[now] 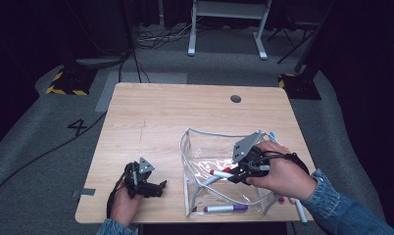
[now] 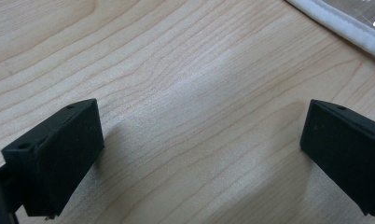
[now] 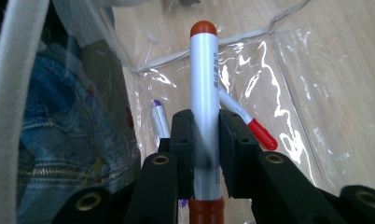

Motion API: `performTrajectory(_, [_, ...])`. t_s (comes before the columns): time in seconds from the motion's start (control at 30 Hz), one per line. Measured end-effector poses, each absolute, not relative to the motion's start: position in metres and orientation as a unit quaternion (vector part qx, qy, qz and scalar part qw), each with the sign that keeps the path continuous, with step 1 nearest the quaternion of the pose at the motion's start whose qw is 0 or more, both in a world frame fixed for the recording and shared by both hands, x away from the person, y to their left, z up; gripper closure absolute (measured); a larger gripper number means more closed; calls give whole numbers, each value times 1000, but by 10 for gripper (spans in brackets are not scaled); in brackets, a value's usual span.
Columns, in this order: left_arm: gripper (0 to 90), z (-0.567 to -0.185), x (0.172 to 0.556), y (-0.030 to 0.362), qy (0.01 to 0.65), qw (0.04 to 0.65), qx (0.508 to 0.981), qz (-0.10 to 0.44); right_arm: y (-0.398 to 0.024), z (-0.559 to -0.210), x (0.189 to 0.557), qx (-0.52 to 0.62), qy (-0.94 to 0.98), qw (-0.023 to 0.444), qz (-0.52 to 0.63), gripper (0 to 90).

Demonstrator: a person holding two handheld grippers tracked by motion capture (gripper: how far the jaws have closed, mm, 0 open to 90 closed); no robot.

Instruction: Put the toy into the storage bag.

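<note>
A clear plastic pouch with a white zip edge stands open on the right half of the wooden table. My right gripper reaches into it, shut on a white marker with orange-red ends, also seen from above as the held marker. In the right gripper view the right gripper clamps the marker's lower half. Under it lie a red-capped marker and a purple-tipped marker. A purple marker lies at the pouch's near side. My left gripper rests open left of the pouch; the left gripper has bare wood between its jaws.
Another marker lies on the table outside the pouch by the right sleeve. A round cable hole sits near the table's far edge. The pouch's white edge crosses the top right corner of the left gripper view. Cables run over the grey floor.
</note>
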State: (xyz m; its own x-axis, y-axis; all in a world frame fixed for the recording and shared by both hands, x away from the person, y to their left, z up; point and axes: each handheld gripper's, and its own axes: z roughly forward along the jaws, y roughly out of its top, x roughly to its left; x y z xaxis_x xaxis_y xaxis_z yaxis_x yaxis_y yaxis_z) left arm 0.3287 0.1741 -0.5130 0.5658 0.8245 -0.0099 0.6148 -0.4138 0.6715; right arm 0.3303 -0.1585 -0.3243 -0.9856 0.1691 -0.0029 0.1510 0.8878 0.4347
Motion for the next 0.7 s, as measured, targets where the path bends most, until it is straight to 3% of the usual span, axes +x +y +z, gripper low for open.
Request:
performTrajectory(0.47, [0,-513,329,174,436,320,825,163,-135,-336,325,22,988,23,150,769])
performTrajectory(0.7, [0,-513,329,174,437,321,825,163,-120,-354,325,11,991,-7,131,769])
